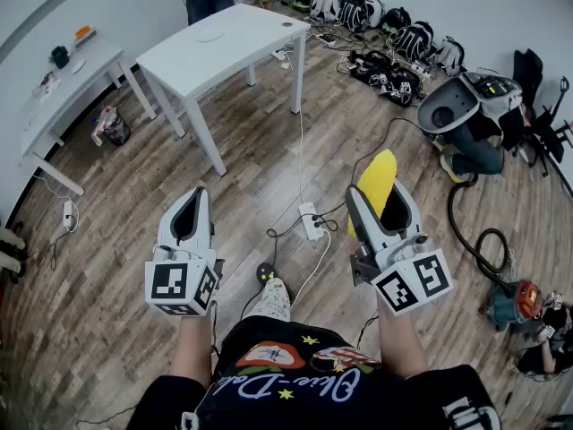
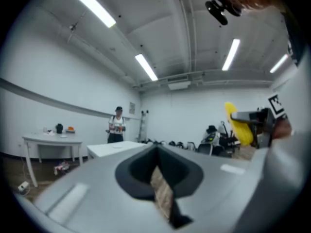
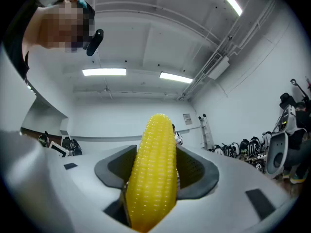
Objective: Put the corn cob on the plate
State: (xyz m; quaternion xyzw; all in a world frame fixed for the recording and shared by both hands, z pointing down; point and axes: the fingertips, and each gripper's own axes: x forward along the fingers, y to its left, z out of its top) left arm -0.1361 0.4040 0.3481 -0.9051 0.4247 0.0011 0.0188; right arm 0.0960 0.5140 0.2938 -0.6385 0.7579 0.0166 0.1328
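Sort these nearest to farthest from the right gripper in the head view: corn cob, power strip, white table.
1. corn cob, in the jaws of the right gripper.
2. power strip, on the floor to its left.
3. white table, far ahead, left.

Corn cob (image 3: 153,174): glossy yellow, bumpy, plastic-looking. Left gripper (image 1: 194,197) and right gripper (image 1: 378,193): smooth matt white plastic, dark matt jaw linings. Floor (image 1: 260,141): wood planks, slight sheen. Table (image 1: 255,30): smooth white top.
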